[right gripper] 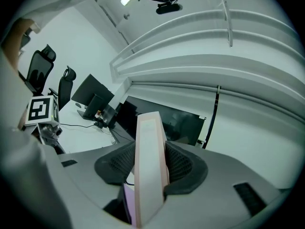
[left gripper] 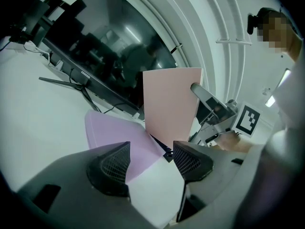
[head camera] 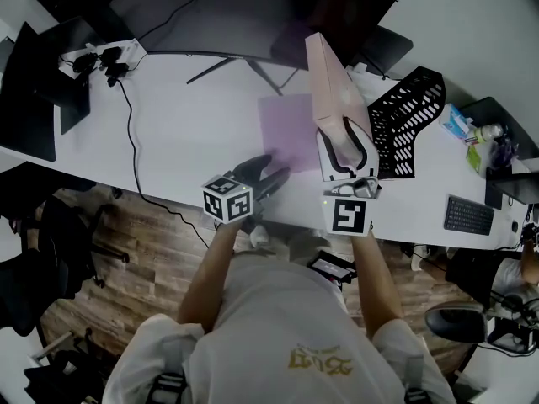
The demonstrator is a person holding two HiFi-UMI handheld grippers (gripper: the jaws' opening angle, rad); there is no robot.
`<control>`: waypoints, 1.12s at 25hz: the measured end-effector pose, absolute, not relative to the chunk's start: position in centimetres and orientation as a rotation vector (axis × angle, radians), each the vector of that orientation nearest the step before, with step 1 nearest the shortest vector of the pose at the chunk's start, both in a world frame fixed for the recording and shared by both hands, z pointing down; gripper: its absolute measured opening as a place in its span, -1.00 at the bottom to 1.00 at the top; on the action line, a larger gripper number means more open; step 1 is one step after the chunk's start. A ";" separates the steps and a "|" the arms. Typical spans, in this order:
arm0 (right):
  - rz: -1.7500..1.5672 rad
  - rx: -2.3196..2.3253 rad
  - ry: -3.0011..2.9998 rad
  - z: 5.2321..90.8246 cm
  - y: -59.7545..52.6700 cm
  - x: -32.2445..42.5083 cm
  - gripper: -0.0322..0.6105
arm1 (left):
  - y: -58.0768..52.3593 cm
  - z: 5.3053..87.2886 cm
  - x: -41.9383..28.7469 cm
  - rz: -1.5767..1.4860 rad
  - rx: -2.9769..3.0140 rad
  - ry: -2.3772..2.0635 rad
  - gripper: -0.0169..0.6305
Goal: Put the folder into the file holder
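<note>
In the head view my right gripper (head camera: 345, 154) is shut on the lower edge of a pink folder (head camera: 333, 82) and holds it upright over the white desk (head camera: 185, 133). The right gripper view shows the pink folder (right gripper: 150, 166) edge-on, with both pads pressed on it. A black mesh file holder (head camera: 408, 120) stands just right of it. A purple folder (head camera: 289, 129) lies flat on the desk. My left gripper (head camera: 265, 173) hovers open at its near corner, nothing between the fingers. In the left gripper view the purple folder (left gripper: 124, 137) lies ahead and the pink folder (left gripper: 171, 104) stands behind it.
A dark monitor (head camera: 210, 19) on a stand fills the back of the desk. A black cable (head camera: 130, 133) runs down the left side to a small device. Right of the file holder are a bottle and boxes (head camera: 472, 129) and a keyboard (head camera: 468, 215).
</note>
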State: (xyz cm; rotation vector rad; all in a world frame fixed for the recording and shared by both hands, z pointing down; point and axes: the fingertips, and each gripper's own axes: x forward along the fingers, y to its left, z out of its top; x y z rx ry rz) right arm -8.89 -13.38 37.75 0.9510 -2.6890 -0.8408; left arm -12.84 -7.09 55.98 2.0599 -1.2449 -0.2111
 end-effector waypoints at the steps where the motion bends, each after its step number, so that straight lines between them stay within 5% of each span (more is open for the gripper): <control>1: -0.838 0.958 -2.699 37.5 -13.5 -8.7 -0.27 | -7.3 56.0 -12.7 -0.209 2.063 -1.241 -0.08; 28: -0.200 1.450 -3.068 33.3 -16.5 2.6 -0.27 | -10.3 55.1 -6.7 -0.154 2.158 -1.106 -0.08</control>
